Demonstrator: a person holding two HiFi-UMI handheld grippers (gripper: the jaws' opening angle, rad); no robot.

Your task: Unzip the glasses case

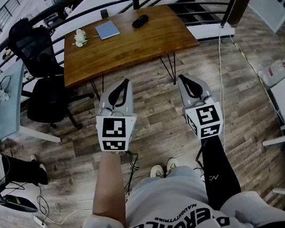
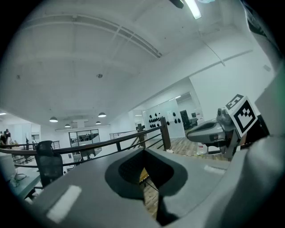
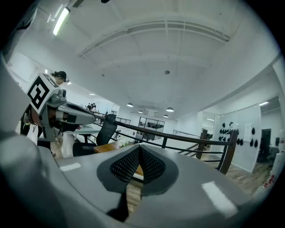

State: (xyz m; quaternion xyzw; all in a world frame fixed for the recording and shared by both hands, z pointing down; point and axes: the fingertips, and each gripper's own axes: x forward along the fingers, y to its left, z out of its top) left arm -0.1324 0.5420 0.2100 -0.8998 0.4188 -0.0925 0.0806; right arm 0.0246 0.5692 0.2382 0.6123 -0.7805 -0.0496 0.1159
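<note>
**Case well out of reach, tongs shut**

The glasses case [image 1: 140, 21] lies near the tabletop's [image 1: 131, 45] far edge, well apart from the left tongs [image 1: 125, 82] and right tongs [image 1: 182, 78], both closed and empty. If they arrive shut, they may shove the loose case instead of catching its zip.

The wooden table [image 1: 131, 45] carries white flowers [image 1: 80, 37], a blue notebook [image 1: 107, 29] and a black glasses case [image 1: 140, 21].
</note>
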